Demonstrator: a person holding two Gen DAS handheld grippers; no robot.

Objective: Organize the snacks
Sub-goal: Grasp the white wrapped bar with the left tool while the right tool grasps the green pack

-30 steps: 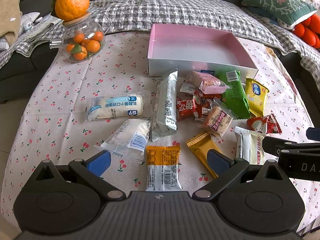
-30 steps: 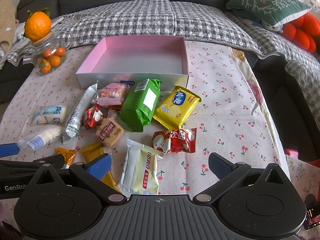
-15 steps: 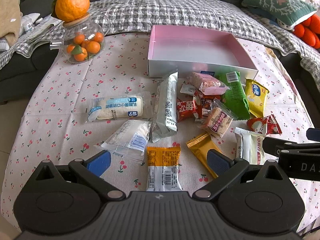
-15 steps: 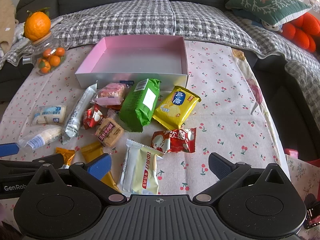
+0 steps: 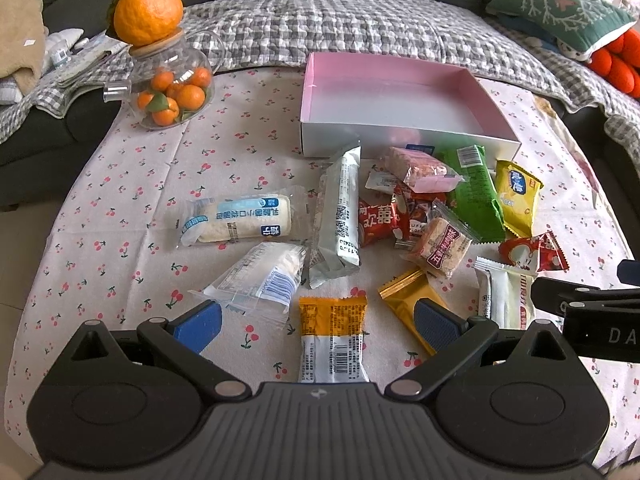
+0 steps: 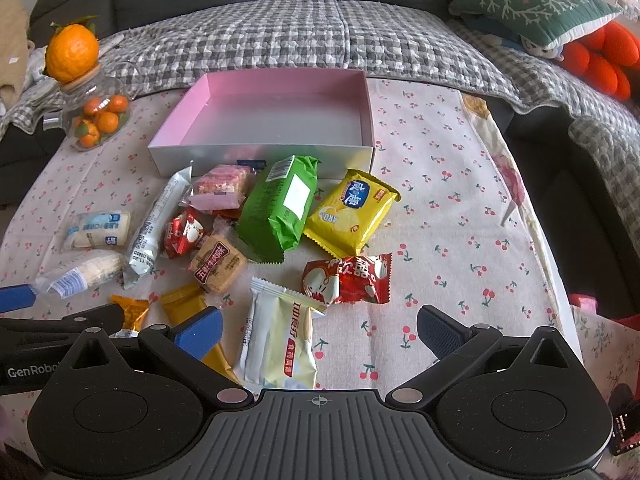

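Note:
Several wrapped snacks lie scattered on the cherry-print tablecloth in front of an empty pink-lined box. My left gripper is open and empty, above an orange-and-white packet, with a clear rice-cracker packet at its left finger and a gold packet at its right. My right gripper is open and empty above a pale cream packet, near a red packet. A green packet and a yellow packet lie near the box.
A glass jar of small oranges with a big orange on its lid stands at the back left. A sofa with a checked blanket and a green cushion lies behind the table. The table edge runs along the right.

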